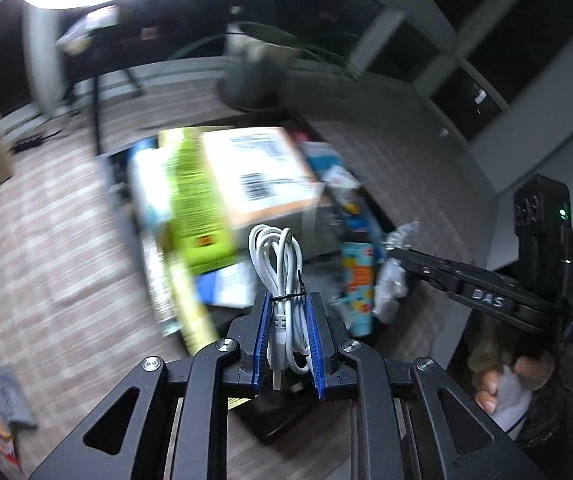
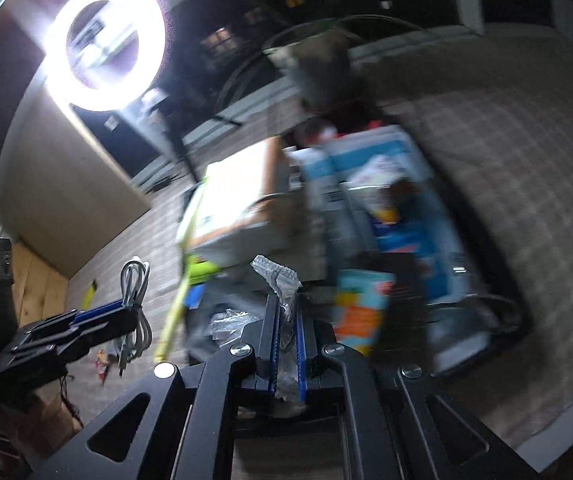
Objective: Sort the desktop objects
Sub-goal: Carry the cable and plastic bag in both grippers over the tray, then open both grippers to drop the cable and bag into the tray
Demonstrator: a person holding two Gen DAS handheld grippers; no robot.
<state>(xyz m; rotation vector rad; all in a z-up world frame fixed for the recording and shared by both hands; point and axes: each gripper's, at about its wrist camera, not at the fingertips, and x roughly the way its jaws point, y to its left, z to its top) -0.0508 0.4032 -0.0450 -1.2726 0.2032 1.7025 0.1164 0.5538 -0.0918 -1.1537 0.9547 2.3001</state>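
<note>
We've got the left gripper (image 1: 286, 312) clamped on a coiled white cable (image 1: 280, 276), blue pads pressing it from both sides; a thin black tie (image 1: 286, 298) cinches the bundle just above the pads, and the loop end sticks up past the tips. From the right wrist cam that same cable (image 2: 136, 280) hangs off the left gripper (image 2: 126, 312) at the left edge, plug ends dangling down.

Our right gripper (image 2: 286, 320) has its jaws shut on a crinkled clear plastic wrapper (image 2: 276, 276), which pokes up btwn the pads. The left cam shows the right gripper (image 1: 396, 254) w/ the wrapper (image 1: 394, 276) bunched at its tip.

Both are held up over a cluttered heap, blurred by motion: a cardboard box w/ a shipping label (image 1: 258, 176), a lime-green package (image 1: 194, 208), a colourful carton (image 1: 356, 284). A ring light (image 2: 104, 44) glares at upper left. A woven rug (image 2: 506, 160) lies to the right.
</note>
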